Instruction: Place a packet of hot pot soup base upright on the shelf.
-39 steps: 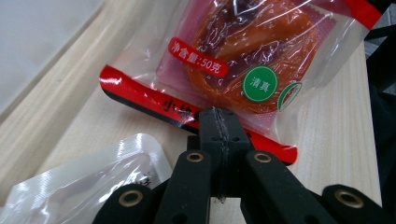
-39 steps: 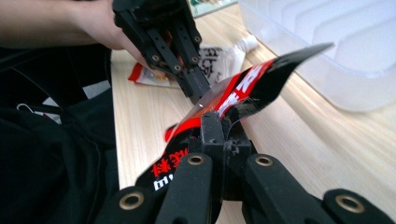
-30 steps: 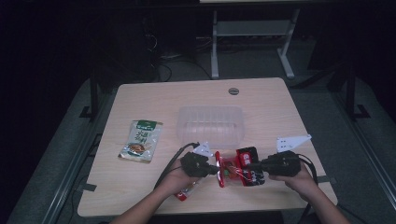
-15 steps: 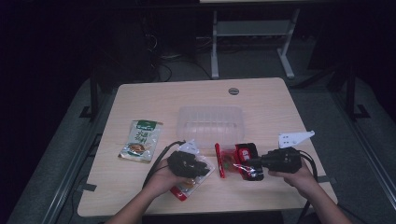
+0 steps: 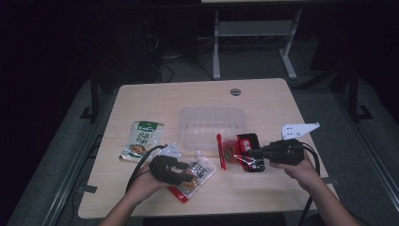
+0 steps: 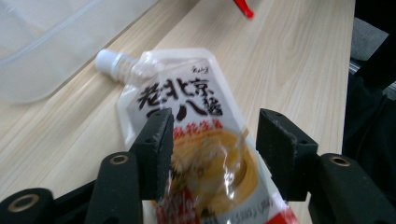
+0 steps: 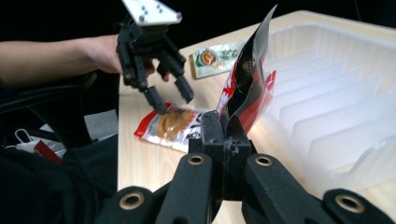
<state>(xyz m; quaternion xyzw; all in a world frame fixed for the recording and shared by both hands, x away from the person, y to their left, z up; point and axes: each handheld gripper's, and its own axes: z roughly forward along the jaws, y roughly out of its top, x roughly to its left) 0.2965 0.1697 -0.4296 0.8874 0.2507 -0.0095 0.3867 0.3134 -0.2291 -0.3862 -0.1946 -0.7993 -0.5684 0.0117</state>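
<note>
**Spouted sauce pouch under open jaws, red packet pinched beside the tray**

The spouted sauce pouch (image 6: 196, 140) lies flat on the wooden table (image 5: 155, 101) near the person's edge, white cap pointing toward the clear plastic tray (image 5: 212, 127). The left gripper (image 6: 212, 140) hangs just over it with its jaws spread wide, one to either side of the pouch's printed middle — a straddle that looks like the set-up for a pinch across the width, though the pads do not yet press the film. In the high view the same gripper (image 5: 184, 168) sits at the pouch's near end, the hand (image 5: 148, 181) behind it low to the table.

To the right, the right gripper (image 7: 223, 128) is clamped tight on the edge of a red and black snack packet (image 7: 250, 77), which stands up from the jaws like a flag. Held by one thin edge, the packet is clear of the table and can likely be carried over the tray's rim without dragging. In the high view that packet (image 5: 244, 151) hovers just in front of the tray's near right corner.

Beyond both, the tray stands at mid-table with its ribbed floor showing. Off to the left, well apart, a green and white food packet (image 5: 141, 140) lies flat — probably waiting its turn.
</note>
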